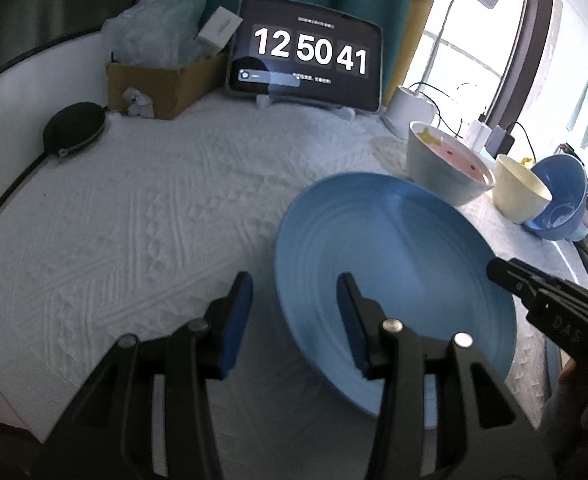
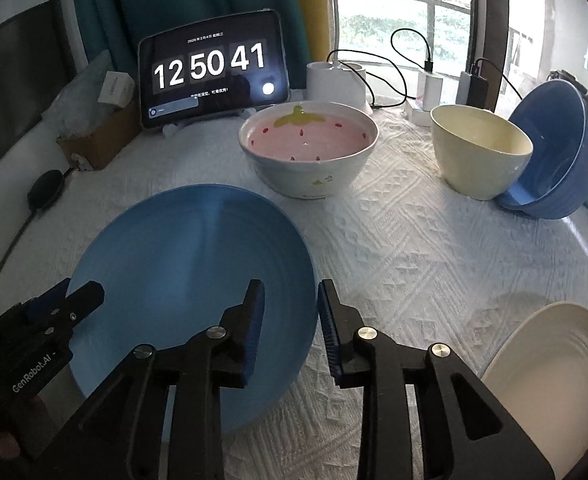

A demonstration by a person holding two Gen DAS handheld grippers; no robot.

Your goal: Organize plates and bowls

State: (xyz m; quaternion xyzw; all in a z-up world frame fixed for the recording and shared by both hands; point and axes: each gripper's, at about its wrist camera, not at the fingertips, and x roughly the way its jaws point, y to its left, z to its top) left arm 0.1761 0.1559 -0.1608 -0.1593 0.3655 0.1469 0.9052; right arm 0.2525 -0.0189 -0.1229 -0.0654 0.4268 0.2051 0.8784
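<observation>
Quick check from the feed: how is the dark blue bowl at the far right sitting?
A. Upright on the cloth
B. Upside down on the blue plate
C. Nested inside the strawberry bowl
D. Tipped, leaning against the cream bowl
D: the dark blue bowl is tilted on its side, its rim leaning against the cream bowl.

Cream plate [image 2: 549,376] cut off lower right

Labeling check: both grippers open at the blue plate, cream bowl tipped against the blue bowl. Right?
Reversed: the right wrist view shows the blue bowl tipped against the upright cream bowl. The left gripper and right gripper are open at the blue plate.
</observation>
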